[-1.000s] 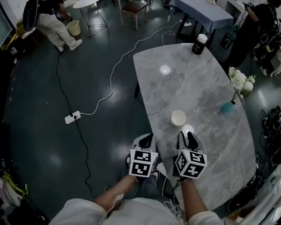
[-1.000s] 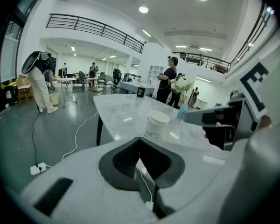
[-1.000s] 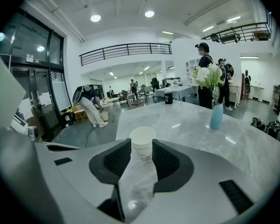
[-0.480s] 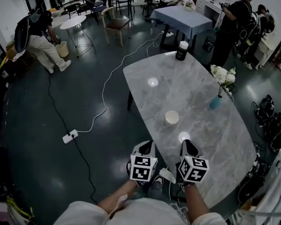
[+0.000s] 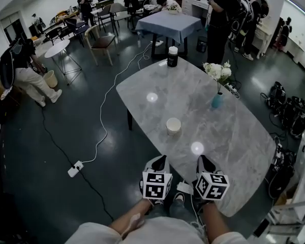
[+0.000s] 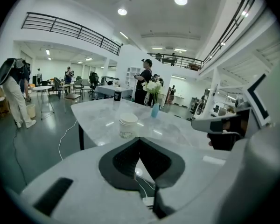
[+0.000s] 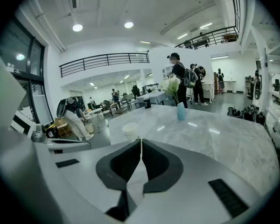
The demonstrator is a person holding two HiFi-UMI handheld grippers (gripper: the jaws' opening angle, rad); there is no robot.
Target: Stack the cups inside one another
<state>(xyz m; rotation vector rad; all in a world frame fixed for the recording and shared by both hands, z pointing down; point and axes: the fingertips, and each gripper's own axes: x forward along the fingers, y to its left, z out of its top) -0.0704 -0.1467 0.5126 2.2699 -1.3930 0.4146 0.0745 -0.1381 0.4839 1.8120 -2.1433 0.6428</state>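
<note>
Marble table (image 5: 234,131) ahead of us. Both grippers sit side by side at its near edge. Left gripper (image 5: 159,161) has its jaws pressed together and empty. Right gripper (image 5: 204,161) has just been closing its jaws; the tips meet with nothing between them. Nested white cups (image 5: 173,125) stand upright mid-table, well ahead of both grippers and untouched. Blue vase (image 5: 217,100) stands beyond them to the right.

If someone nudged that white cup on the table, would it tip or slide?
Probably slides: the white cup stands upright on a glossy table. It looks like thin paper, so likely light and crushable. A high push might tip it.
</note>
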